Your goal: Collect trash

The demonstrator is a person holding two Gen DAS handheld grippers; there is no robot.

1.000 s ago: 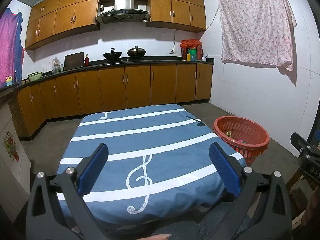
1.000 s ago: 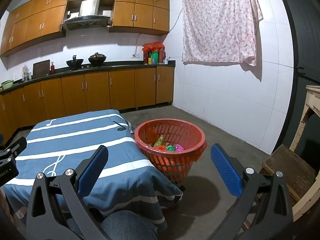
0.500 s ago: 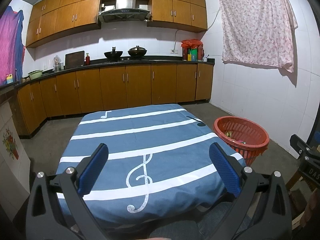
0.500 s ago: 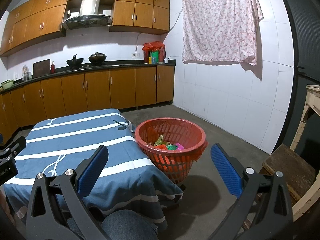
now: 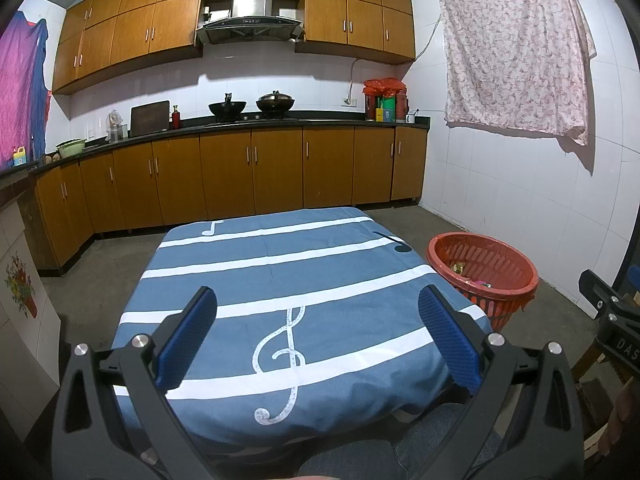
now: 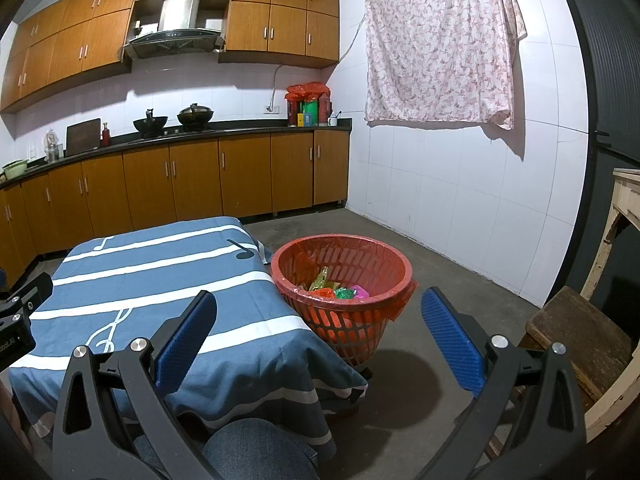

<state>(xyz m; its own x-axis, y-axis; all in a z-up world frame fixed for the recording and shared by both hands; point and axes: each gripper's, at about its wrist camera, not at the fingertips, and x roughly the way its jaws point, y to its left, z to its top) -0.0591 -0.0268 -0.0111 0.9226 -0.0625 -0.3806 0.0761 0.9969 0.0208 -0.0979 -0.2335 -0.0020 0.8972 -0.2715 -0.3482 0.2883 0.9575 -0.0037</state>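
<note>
Both grippers idle, nothing held. Left gripper (image 5: 318, 334) has jaws spread wide over the near edge of the table; right gripper (image 6: 320, 336) is just as wide, hovering above floor between table and basket. Versus a second ago: practically no change in either view, only a tiny framing drift in the left wrist view. No reach, no grasp under way. Judgement: collection looks finished or paused, since no loose trash shows on the cloth or floor.

Task thing: trash (image 6: 338, 290) sits inside the red basket (image 6: 384, 252), a pile of coloured wrappers (green, pink, orange, one yellowish) at the bottom. Basket stands on the floor touching or just beside the table's far right corner; in the right wrist view it is at about 12 o'clock of the gripper, in the left wrist view at about 2 o'clock (image 5: 520, 276). It carries a red liner bag folded over the rim.

Surface: table covered by blue tablecloth (image 5: 280, 272) with white stripes, a treble clef and music notes; bare of items as far as visible. Near edge drapes over the person's jeans-clad knee (image 6: 256, 450).

Room: concrete floor, wooden cabinets at 12 o'clock, range hood, two woks on the counter. Floral sheet (image 6: 436, 44) hangs on the white tiled wall at 1 o'clock. Wooden stool (image 6: 576, 336) at 3 o'clock.
</note>
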